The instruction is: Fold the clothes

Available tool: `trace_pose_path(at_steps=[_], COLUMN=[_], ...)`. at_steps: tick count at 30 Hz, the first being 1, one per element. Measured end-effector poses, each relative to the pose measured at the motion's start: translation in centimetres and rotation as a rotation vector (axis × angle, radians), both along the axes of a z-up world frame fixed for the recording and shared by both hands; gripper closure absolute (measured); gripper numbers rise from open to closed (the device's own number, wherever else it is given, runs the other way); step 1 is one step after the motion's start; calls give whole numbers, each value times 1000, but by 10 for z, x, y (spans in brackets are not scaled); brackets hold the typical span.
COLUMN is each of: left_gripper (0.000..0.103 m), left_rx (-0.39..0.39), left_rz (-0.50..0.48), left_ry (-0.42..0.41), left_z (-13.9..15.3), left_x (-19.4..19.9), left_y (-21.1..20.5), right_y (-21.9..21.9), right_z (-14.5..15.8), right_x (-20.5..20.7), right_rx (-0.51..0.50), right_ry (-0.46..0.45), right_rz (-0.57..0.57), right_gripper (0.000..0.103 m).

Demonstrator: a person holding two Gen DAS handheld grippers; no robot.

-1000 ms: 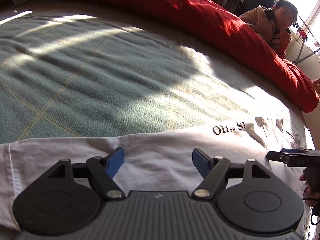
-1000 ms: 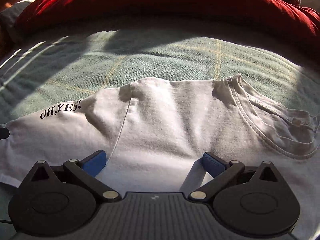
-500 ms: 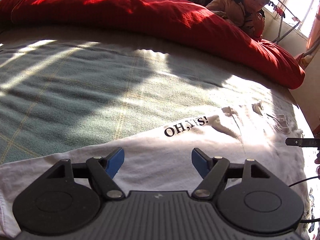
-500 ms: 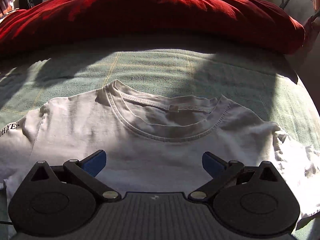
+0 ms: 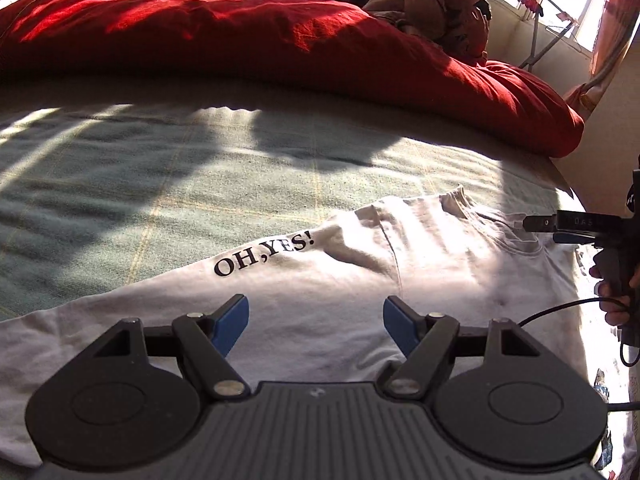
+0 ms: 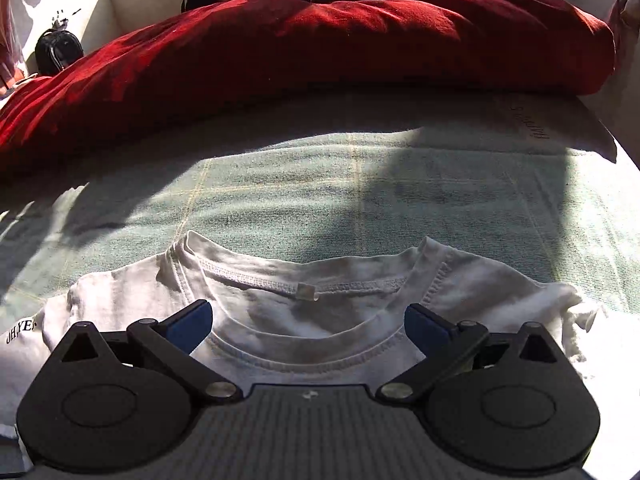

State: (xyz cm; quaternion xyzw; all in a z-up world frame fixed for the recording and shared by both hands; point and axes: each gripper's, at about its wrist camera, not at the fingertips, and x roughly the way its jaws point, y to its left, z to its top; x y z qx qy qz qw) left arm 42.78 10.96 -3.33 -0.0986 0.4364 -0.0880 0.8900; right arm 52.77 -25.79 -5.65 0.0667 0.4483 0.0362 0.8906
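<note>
A white T-shirt (image 5: 400, 280) lies spread out flat on the bed (image 5: 160, 184), on a green blanket with thin yellow lines, in the lower half of both views. Black words, "OH,YES!" (image 5: 264, 258), run along one sleeve, left of the middle in the left view. The neck hole (image 6: 304, 300) with its small tag sits in the lower middle of the right view, between the blue tips. The left tongs (image 5: 316, 322) are wide open and hold nothing; the shirt is only under them. The right tongs (image 6: 308, 326) are wide open too, with nothing pinched. The shirt looks soft, thin and light (it will flop and wrinkle if you lift it by one spot). I think the best places to grab are the shoulder seams or the bottom corners, one in each tongs. A big red quilt (image 5: 240, 48) is heaped across the top of the frame. No boxes or baskets show.
</note>
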Motion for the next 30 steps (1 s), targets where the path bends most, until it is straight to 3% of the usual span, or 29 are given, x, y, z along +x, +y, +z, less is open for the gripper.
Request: trace_pose_path(at_steps=[4,10,15,18,22,26,30], left_gripper=[29,29,29,29,26,26,26], left_rx=[-42,-96,11,99,157,156,102], left_rz=[-50,-169,-267,-285,-297,-291,-317], left_ry=[-9,31,88,143,206,246,219], left_z=[6,-6,-30,-43,-41,-26,-17], left_x=[-2,-11,-26,-49,-75,-86,-93], left_y=[-35,-95,-135,-136,-131,-133,-151], right_y=[-16,-39,-39,-44,-63,-82,-88], right_z=[23,17,-16,-25,-25,-22,-9], right_x=[-33,-100,-140,-159,-188,-213,-221], right_rx=[-6,-40,-86,-97,-84,-69,18], right_ry=[0,110,171,187,238,315,304], right_rz=[62,134,168,168,165,159,158], right_gripper=[0,0,0,0,0,0,0])
